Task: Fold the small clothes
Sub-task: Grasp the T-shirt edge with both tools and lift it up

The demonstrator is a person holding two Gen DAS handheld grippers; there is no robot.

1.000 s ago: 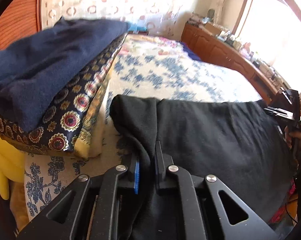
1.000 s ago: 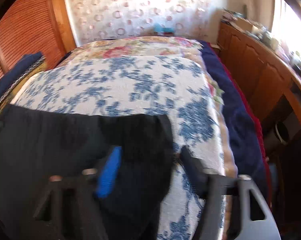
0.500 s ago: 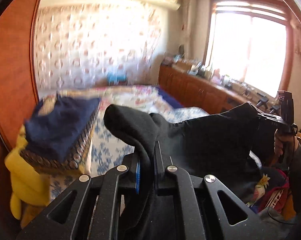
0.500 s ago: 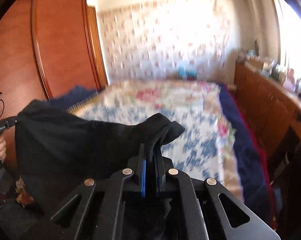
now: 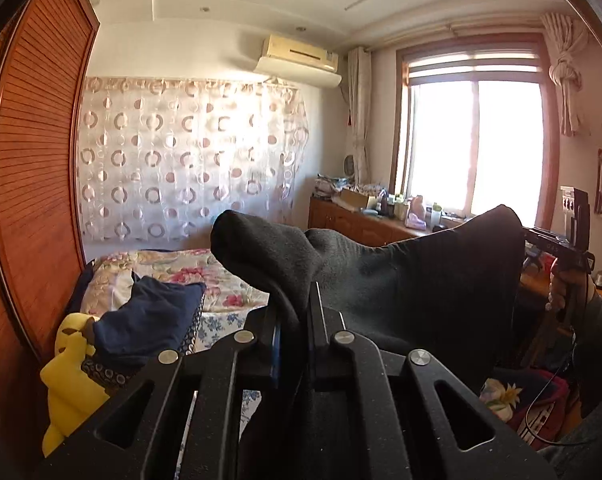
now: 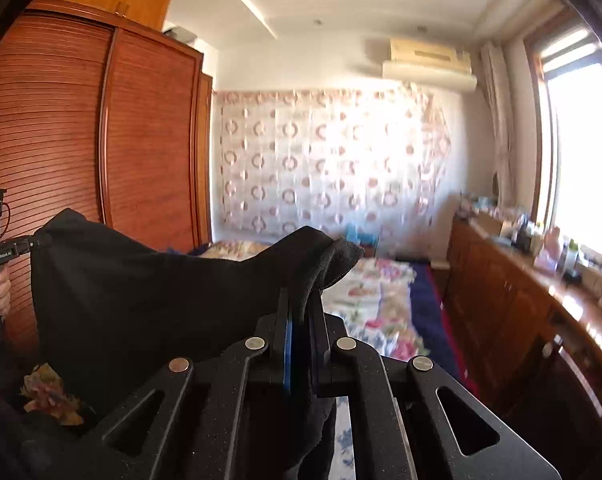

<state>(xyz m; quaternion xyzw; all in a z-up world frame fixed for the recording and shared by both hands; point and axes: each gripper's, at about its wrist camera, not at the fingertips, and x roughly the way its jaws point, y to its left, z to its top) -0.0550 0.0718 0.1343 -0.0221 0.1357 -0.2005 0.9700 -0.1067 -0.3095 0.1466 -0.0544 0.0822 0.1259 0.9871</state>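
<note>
Two black handheld grippers, left (image 5: 293, 312) and right (image 6: 301, 312), each have jaws clamped on a top corner of one black fleece garment (image 5: 401, 280), stretched in the air between them. Below lies a floral-quilted bed (image 6: 377, 300) with folded navy cloth (image 5: 149, 320); beyond hangs a circle-patterned sheer curtain (image 5: 181, 160).

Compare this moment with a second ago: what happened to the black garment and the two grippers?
The black garment went from lying on the bed to hanging in the air, stretched between both grippers. The right gripper, whose jaws stood open around one corner, has closed on it. Both views tipped up from the bedspread to the far wall. The left gripper stays clamped on its corner; the folded pile looks undisturbed.
</note>
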